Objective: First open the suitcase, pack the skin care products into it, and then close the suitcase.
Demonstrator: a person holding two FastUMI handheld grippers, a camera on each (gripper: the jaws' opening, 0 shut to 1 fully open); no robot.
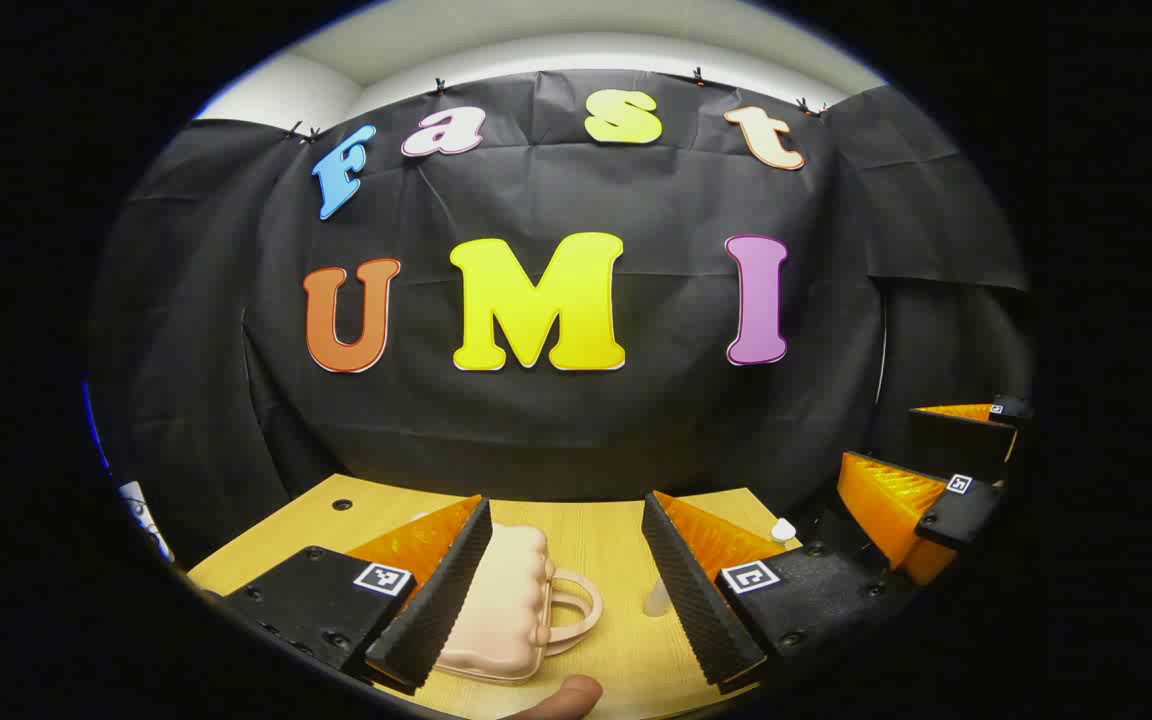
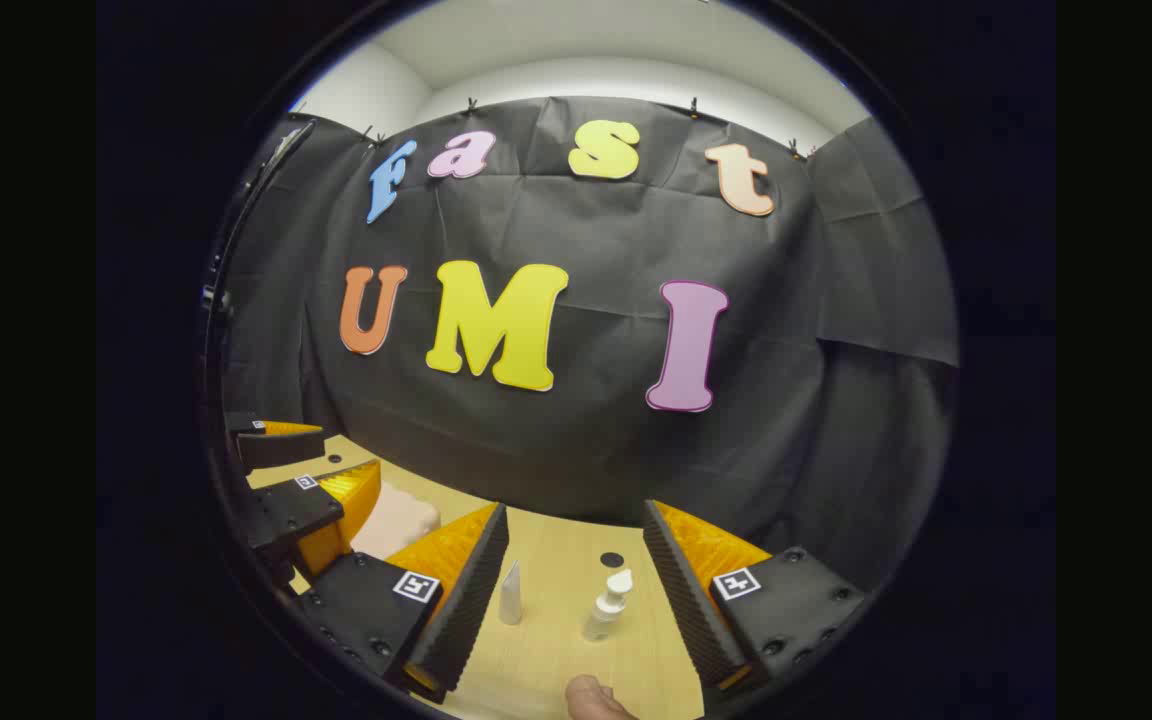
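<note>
A small peach-pink suitcase (image 1: 501,605) with a loop handle lies closed on the wooden table, between the fingers of my left gripper (image 1: 561,585), which stands open above it. In the right gripper view the suitcase (image 2: 394,520) shows at the left, behind the other gripper. My right gripper (image 2: 571,590) is open over the table; a white tube (image 2: 510,595) and a white pump bottle (image 2: 608,605) stand upright between its fingers, untouched. The pump bottle's top (image 1: 782,530) peeks past my left gripper's right finger.
The wooden table (image 2: 556,660) has a dark round hole (image 2: 612,560) near the back and another (image 1: 341,505) at the far left. A fingertip (image 1: 566,695) shows at the bottom edge. The right gripper (image 1: 921,500) appears at the right.
</note>
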